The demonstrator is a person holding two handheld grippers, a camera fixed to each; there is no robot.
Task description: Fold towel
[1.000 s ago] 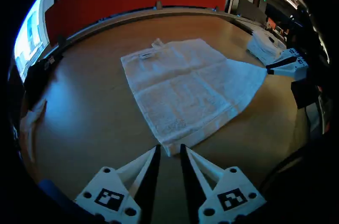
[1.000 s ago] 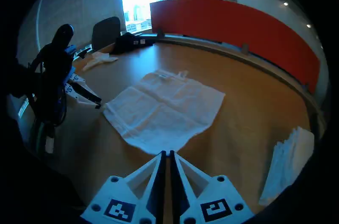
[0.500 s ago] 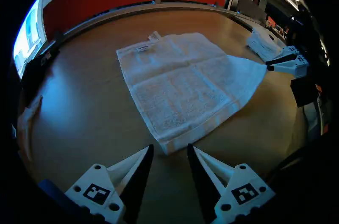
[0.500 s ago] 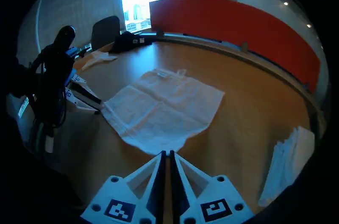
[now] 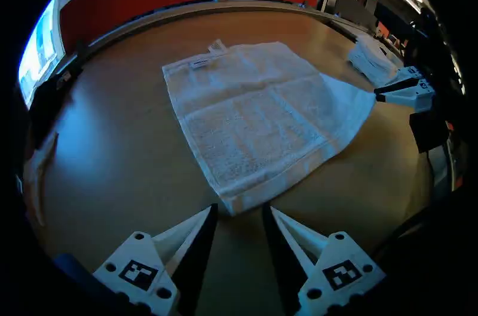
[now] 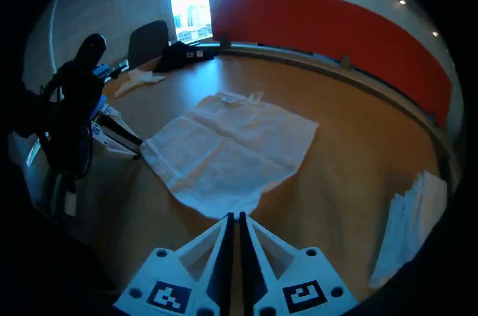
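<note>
A white towel (image 5: pixel 257 119) lies spread flat on the wooden table (image 5: pixel 119 137). My left gripper (image 5: pixel 239 208) is open, and the towel's near corner lies just ahead of its fingertips, between them. In the left gripper view my right gripper (image 5: pixel 377 96) holds the towel's right-hand corner, drawn to a point slightly off the table. In the right gripper view my right gripper (image 6: pixel 235 216) is shut on the towel (image 6: pixel 230 149) at its nearest corner. Across the towel, the left gripper (image 6: pixel 139 149) stands open at the far-left corner, held by a person in dark clothing.
A stack of folded white towels (image 5: pixel 373 59) (image 6: pixel 412 220) sits near the table's edge. A loose white cloth (image 6: pixel 140 77) (image 5: pixel 39 166), a dark bag (image 6: pixel 182 53) and a chair (image 6: pixel 149 41) are at the window end. A red partition (image 6: pixel 334 29) runs along the far side.
My left gripper's fingers have spread from a narrow gap to a wide one around the towel's near corner. The right gripper has stayed shut on its corner.
</note>
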